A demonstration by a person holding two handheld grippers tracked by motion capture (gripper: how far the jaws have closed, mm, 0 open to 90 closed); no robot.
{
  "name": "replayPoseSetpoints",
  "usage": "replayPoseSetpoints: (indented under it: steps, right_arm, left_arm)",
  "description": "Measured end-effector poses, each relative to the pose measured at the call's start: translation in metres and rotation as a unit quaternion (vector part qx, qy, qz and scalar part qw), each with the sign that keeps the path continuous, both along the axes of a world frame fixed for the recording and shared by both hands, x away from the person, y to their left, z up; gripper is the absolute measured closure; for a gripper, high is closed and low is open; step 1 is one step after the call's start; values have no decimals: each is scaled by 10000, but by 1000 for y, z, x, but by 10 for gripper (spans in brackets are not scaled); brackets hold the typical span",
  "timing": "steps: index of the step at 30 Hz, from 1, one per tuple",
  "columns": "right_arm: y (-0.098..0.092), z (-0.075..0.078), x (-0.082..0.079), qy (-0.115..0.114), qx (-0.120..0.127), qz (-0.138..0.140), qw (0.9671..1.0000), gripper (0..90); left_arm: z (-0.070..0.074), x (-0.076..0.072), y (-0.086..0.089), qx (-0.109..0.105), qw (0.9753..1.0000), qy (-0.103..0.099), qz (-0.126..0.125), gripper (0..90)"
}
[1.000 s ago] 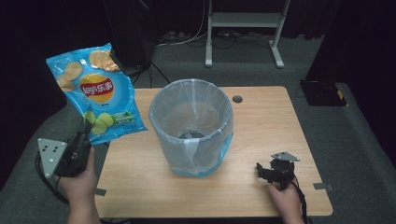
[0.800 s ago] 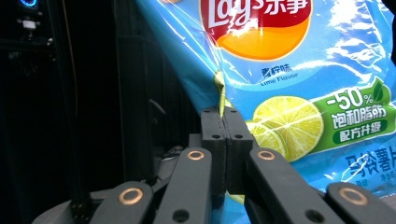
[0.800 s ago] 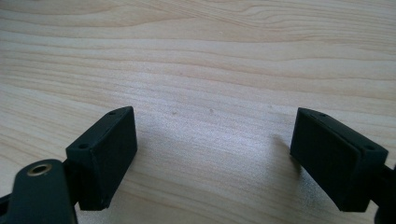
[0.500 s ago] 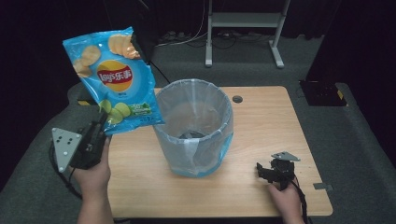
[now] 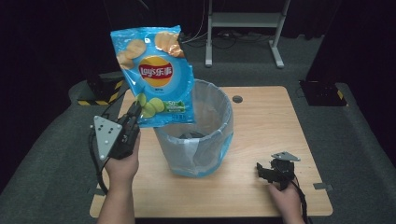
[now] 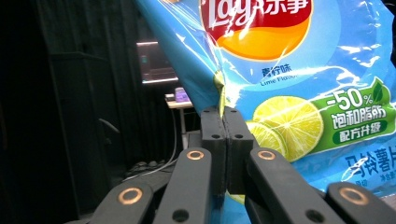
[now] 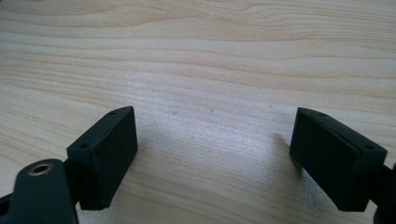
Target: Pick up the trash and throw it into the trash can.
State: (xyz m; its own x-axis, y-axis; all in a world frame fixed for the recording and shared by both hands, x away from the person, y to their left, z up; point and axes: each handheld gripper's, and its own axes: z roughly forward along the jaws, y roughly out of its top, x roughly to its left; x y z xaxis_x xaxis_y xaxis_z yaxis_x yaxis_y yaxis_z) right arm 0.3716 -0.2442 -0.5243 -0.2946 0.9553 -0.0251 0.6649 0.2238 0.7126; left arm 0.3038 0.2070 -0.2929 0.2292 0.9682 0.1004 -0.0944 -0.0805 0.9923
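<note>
- High view: the wooden table (image 5: 261, 130) carries everything, and the bin (image 5: 198, 130) standing a little left of its middle serves as the landmark for the rest.
- The bin is a round basket lined with a pale blue bag; something dark lies at its bottom, too dim to identify.
- The chip bag (image 5: 154, 74), blue with a red and yellow logo and lime slices printed low on it, is held upright in the air above the bin's left rim, its lower right corner overlapping the rim in the high view. Half a second ago it hung further left, clear of the bin, and a second ago it was lower and tilted out over the table's left edge; it has been lifted and carried toward the bin's mouth.
- That travel suggests the bag is about to be dropped in; it probably needs to come a bit more over the opening before release.
- The left gripper (image 5: 133, 116), left of the bin, pinches the chip bag's lower left edge; the left gripper view shows the pads (image 6: 236, 140) pressed together on a fold of foil.
- The right gripper (image 5: 271, 171), right of the bin near the table's front, rests with jaws spread wide over bare wood, unmoved through the last second.
</note>
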Motion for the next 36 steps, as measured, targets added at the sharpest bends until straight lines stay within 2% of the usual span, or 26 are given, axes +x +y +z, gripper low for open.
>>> replayPoseSetpoints:
  steps: [8, 14, 19, 31, 32, 33, 35, 36]
  right_arm:
    - [0, 0, 0, 3, 15, 12, 10000, 148]
    - [0, 0, 0, 4, 3, 16, 10000, 148]
    - [0, 0, -1, 4, 5, 23, 10000, 148]
    - [0, 0, -1, 6, 10, 35, 10000, 148]
    - [0, 0, -1, 8, 10, 37, 10000, 148]
    - [0, 0, -1, 7, 11, 38, 10000, 148]
    - [0, 0, -1, 7, 11, 38, 10000, 147]
    - [0, 0, -1, 6, 9, 41, 10000, 148]
  left_arm:
    - [-1, 16, -25, 26, 9998, 43, -214, 886]
    - [1, 25, -37, 76, 9996, 61, -277, 883]
    - [3, 33, -42, 84, 9995, 75, -282, 883]
    - [2, 41, -47, 134, 9996, 89, -240, 882]
    - [1, 42, -48, 216, 9995, 110, -224, 871]
    - [1, 43, -48, 266, 9992, 158, -244, 797]
    - [1, 43, -47, 318, 9991, 234, -156, 578]
    - [0, 43, -46, 338, 9990, 267, -113, 504]
